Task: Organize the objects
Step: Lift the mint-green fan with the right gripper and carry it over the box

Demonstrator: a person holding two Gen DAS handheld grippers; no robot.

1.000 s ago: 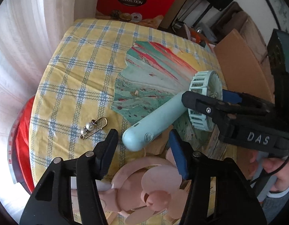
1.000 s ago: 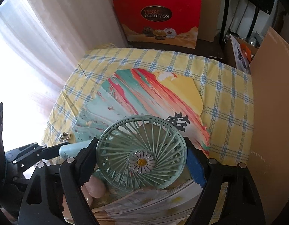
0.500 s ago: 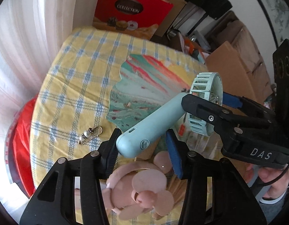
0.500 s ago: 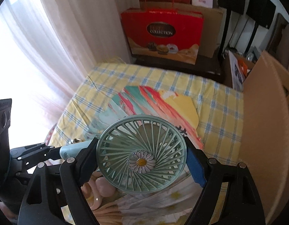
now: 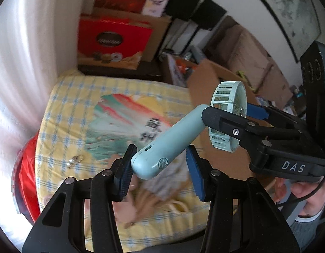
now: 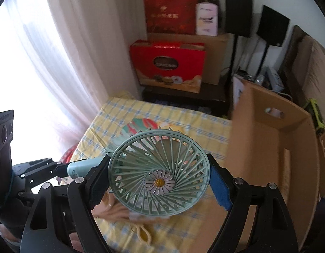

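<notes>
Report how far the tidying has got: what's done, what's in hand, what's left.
Done: nothing visibly stowed; the cardboard box interior is mostly hidden. In hand: the mint handheld fan is held above the table, its round head clamped in the right hand-held gripper, its handle between the open fingers of the left hand-held gripper. Left: the paper fan and the safety pin lie on the checked cloth.

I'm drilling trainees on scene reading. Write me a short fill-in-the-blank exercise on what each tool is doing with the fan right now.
1. The right tool grips the handheld fan by its round ____.
2. The fan's handle end sits between the fingers of the ____ tool.
3. The centre of the fan grille carries a ____ emblem.
4. To the right of the table stands an open ____ box.

Missing words: head; left; daisy; cardboard
</notes>
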